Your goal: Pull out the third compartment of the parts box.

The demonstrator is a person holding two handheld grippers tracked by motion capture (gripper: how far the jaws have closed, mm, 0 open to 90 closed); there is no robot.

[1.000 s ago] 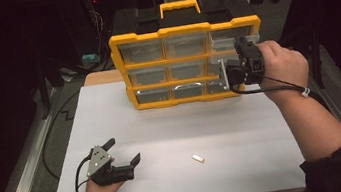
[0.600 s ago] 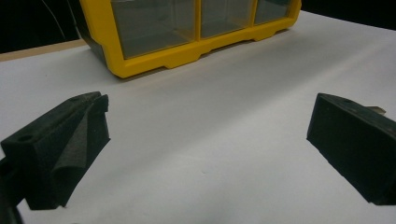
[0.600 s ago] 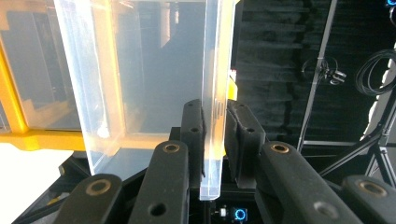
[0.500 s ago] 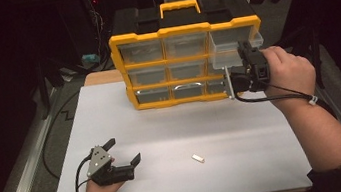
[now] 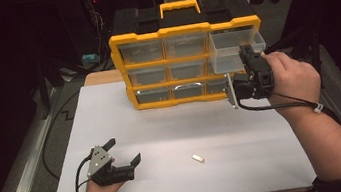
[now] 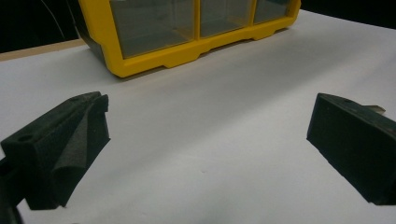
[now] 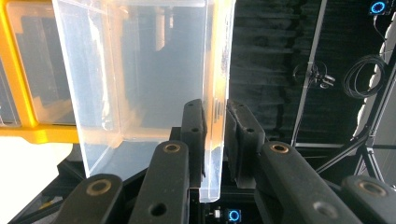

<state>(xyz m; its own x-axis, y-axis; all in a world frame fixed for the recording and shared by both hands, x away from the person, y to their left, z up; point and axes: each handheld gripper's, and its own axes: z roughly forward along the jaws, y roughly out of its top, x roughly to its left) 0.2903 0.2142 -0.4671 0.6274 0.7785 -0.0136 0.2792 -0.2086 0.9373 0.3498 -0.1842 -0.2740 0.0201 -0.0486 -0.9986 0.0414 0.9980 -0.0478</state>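
- Since a second ago, pulled farther out of the yellow organizer [image 5: 169,66]: top-right clear drawer [image 5: 232,49], now jutting from its slot.
- Clamped on the drawer's front wall: right gripper [image 7: 215,135], one jaw on each side of the plastic.
- Resting low on the white tabletop [image 5: 163,127], jaws wide apart, nothing between: left gripper [image 5: 123,153].
- Near the front edge, well apart from both: small pale piece [image 5: 197,158].

a yellow and black organizer [image 5: 176,82] with clear drawers [image 5: 235,46] on a white board [image 5: 165,142], black hand-held gripper [image 5: 245,73]
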